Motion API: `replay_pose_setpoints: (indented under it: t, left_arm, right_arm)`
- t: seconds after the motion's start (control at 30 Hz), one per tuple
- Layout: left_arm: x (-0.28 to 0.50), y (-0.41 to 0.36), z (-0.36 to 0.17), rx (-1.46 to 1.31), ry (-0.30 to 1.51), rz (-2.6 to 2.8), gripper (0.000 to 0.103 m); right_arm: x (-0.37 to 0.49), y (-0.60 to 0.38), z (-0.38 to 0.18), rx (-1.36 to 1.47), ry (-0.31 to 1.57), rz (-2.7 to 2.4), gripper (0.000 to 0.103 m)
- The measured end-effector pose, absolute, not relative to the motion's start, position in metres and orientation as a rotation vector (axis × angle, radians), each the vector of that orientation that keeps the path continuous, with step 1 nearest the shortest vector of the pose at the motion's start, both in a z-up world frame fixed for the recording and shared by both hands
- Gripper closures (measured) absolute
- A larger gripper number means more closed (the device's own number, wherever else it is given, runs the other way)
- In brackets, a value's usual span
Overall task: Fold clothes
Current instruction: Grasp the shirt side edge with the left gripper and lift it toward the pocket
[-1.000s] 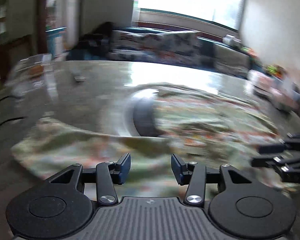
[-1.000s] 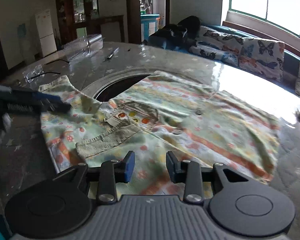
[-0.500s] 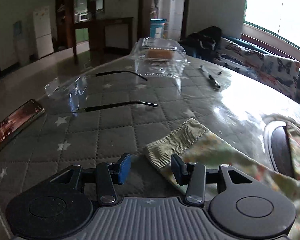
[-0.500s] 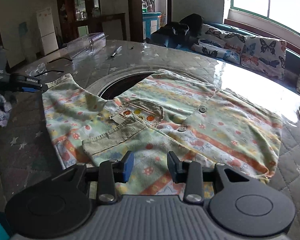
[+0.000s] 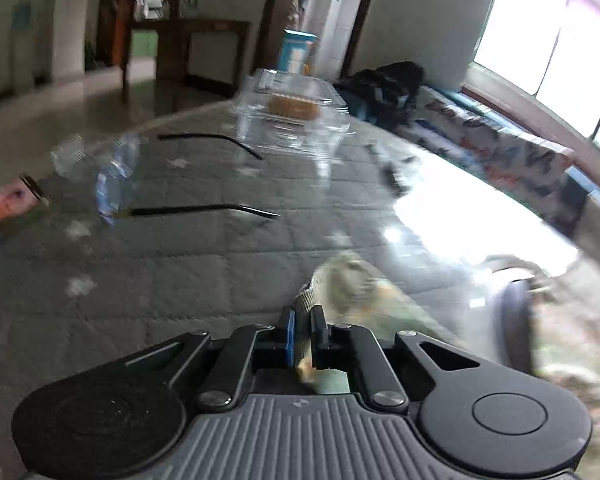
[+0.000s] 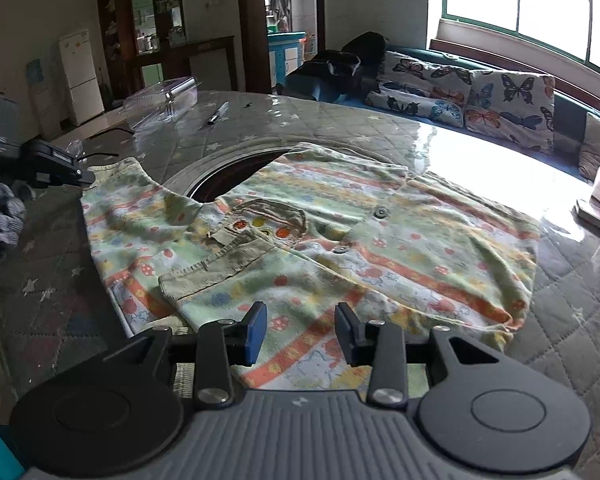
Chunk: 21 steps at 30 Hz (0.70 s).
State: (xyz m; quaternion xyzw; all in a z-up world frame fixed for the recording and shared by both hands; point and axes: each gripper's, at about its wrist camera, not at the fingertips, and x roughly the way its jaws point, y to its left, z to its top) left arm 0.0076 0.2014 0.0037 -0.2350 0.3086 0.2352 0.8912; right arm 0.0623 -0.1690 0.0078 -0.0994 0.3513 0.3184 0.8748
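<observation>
Pale green shirt [image 6: 312, 248], orange floral stripes; grey star-quilted tablecloth [image 6: 40, 280]

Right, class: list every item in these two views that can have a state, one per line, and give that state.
left gripper: jaws shut on the sleeve cuff
right gripper: jaws open, holding nothing
shirt: spread flat, unfolded
sleeve cuff: pinched
shirt buttons: unfastened, placket lying open
clear plastic box: lid shut
glasses: arms unfolded
pen: lying flat
</observation>
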Motion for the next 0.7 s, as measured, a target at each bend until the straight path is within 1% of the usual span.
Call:
replay_pose_setpoints:
  t: [0.3, 0.47, 0.7]
  left_arm:
    - [0.016, 0.12, 0.063, -0.564, 0.568, 0.059, 0.096]
    - [0.035, 0.054, 0.07, -0.521, 0.59, -0.166, 0.097]
    - [0.049, -0.025, 0.06, -0.43, 0.642, -0.394, 0.097]
  right_arm:
    - [0.062, -0.198, 0.014, -0.133, 0.707, 0.593, 0.066]
    - [0.06, -0.222, 0.02, -0.096, 0.685, 0.542, 0.066]
    - [0.06, -0.249, 0.022, -0.048, 0.678, 0.472, 0.066]
